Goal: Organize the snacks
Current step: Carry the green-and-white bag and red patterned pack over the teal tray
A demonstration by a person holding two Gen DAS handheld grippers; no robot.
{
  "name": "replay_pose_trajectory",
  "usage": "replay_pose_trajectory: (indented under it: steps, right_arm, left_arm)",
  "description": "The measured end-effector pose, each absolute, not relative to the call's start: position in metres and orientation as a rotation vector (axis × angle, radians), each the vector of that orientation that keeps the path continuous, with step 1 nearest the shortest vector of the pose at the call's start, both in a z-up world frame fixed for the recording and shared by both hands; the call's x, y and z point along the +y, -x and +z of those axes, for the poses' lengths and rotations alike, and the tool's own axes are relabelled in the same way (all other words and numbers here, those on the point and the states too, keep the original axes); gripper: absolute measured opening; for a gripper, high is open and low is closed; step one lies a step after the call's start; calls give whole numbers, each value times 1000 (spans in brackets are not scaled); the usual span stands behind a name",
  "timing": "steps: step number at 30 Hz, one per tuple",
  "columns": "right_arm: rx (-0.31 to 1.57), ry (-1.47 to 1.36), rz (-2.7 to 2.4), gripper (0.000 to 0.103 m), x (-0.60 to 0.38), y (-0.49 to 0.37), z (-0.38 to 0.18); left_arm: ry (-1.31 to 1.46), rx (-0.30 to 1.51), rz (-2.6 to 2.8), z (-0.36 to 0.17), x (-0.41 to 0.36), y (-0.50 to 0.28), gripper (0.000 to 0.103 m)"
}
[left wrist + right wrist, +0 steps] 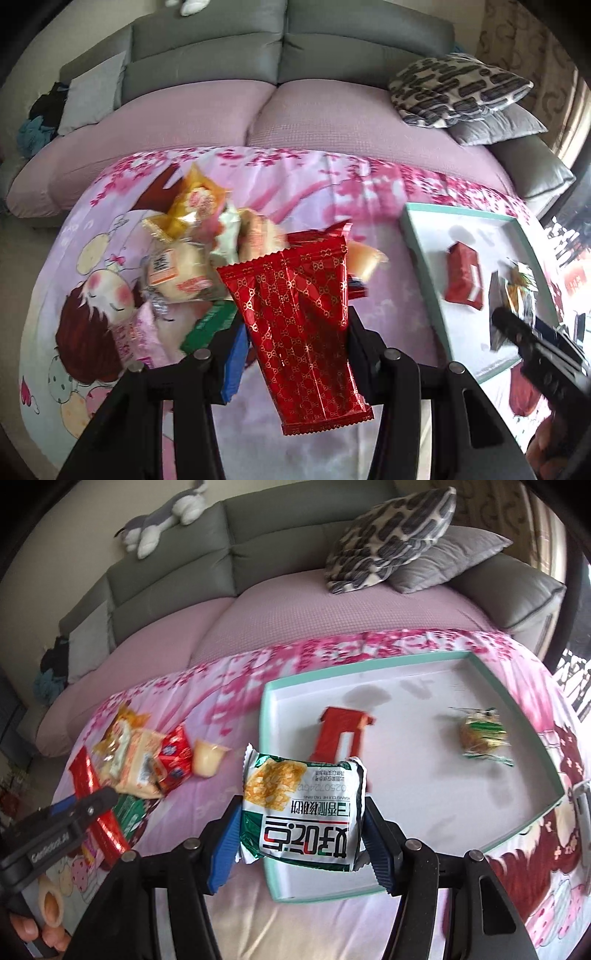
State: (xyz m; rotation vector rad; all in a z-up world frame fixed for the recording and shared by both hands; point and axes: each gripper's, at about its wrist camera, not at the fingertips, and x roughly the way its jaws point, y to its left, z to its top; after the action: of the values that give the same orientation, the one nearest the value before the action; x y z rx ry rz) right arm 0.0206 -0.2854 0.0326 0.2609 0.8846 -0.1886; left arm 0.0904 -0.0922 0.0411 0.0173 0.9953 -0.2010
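My left gripper [291, 328] is shut on a long red patterned snack pack [299, 325] and holds it above the pink cloth, near the snack pile [192, 243]. My right gripper [301, 823] is shut on a white-and-green cracker pack [301, 812], held over the near left rim of the teal-edged tray [517, 827]. In the tray lie a red pack [340, 734] and a small green-wrapped cake [482, 734]. The left gripper and red pack also show in the right wrist view [92, 805]. The tray shows in the left wrist view [424, 266].
The pile in the right wrist view [147, 757] holds yellow, orange and red packs and a jelly cup [207, 760]. A grey sofa [258, 554] with patterned cushions [391, 535] and a plush toy [162, 520] lies behind the pink cartoon cloth [388, 332].
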Motion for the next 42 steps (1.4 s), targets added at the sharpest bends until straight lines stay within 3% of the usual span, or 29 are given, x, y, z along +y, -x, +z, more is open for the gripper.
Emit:
replay_pose_trajectory:
  steps: [24, 42]
  right_arm:
    - [859, -419, -532, 64, -433, 11, 16]
    - [901, -453, -536, 64, -447, 7, -4]
  left_arm:
    - [-145, 1040, -560, 42, -269, -92, 50]
    - [-153, 1146, -555, -14, -301, -117, 50]
